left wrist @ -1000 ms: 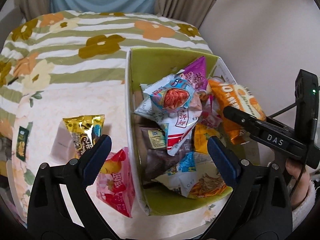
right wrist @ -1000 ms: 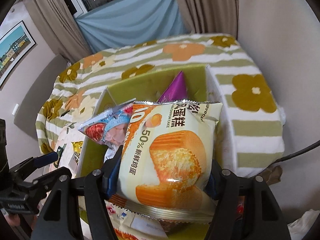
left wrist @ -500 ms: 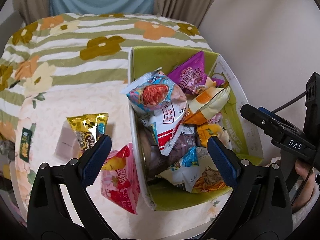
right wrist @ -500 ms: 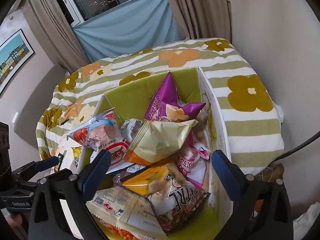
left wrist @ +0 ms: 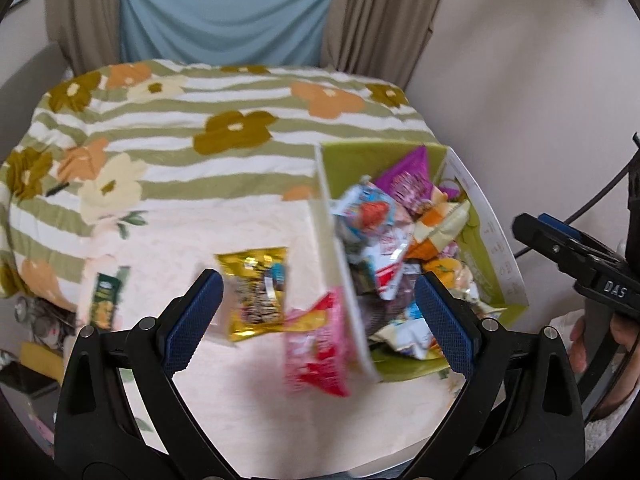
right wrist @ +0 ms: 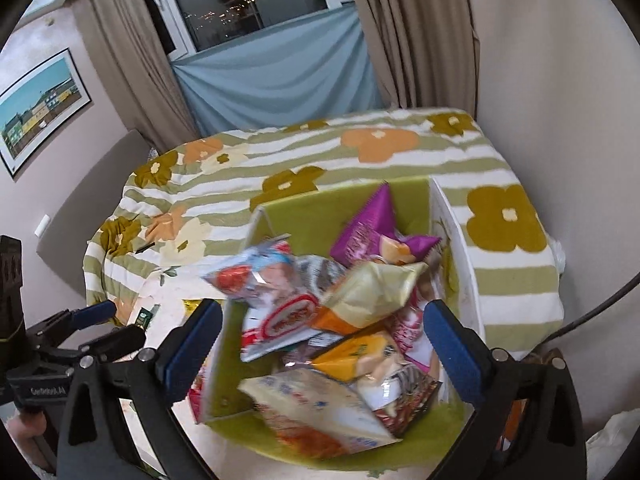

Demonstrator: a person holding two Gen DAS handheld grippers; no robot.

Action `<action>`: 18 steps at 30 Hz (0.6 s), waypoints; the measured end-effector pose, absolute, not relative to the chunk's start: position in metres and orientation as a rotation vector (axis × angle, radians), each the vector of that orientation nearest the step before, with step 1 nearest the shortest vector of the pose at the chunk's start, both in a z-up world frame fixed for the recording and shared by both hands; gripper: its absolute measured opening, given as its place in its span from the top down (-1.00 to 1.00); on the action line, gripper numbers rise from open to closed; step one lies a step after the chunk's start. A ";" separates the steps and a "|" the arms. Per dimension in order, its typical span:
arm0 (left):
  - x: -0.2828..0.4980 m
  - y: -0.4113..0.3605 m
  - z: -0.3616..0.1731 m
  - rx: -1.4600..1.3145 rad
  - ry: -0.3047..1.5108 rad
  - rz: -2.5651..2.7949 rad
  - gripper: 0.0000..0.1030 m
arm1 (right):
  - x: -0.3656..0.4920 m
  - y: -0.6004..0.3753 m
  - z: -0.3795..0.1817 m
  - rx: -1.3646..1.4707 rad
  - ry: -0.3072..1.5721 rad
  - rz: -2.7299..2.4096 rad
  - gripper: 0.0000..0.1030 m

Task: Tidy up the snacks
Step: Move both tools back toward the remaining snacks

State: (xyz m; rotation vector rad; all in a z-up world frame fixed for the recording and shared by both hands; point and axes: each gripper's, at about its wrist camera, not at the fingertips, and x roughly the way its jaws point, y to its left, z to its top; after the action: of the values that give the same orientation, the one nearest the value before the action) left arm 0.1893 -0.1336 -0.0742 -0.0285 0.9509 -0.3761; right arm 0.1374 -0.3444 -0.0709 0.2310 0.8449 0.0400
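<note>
A green box (right wrist: 320, 216) with white outer walls holds a heap of snack packets: a purple one (right wrist: 372, 224), a blue and red one (right wrist: 256, 276), and a pale cake packet (right wrist: 372, 296) lying on top. My right gripper (right wrist: 322, 320) hangs open above the box's near end with nothing between its pads. My left gripper (left wrist: 318, 300) is open too, over the box's left wall (left wrist: 326, 208). Below it on the cloth lie a gold packet (left wrist: 256, 292) and a pink and red packet (left wrist: 316, 344), the latter against the box. A small green sachet (left wrist: 104, 300) lies further left.
The table wears a striped cloth with flowers (left wrist: 232, 132) at the back and a pale one at the front. A wall stands close on the right, curtains (right wrist: 276, 72) behind. The right gripper (left wrist: 532, 228) shows at the right of the left wrist view, a hand below it.
The right gripper opened and let go of the cake packet, which now lies on the heap in the box. Both grippers have drawn back and up from the box.
</note>
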 end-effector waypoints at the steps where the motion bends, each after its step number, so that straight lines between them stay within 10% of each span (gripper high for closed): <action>1: 0.188 -0.119 -0.069 -0.030 0.935 -0.375 -0.87 | 0.136 -0.337 -0.067 0.230 0.836 0.040 -0.95; 18: 0.185 0.083 -0.065 -0.060 0.895 -0.299 -0.87 | 0.132 -0.157 -0.058 0.191 0.785 0.061 -0.95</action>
State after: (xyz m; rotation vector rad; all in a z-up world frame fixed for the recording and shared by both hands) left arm 0.1851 0.0834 -0.0650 -0.0600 0.8951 -0.2988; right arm 0.1324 -0.1565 -0.0584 0.1906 0.7847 0.0610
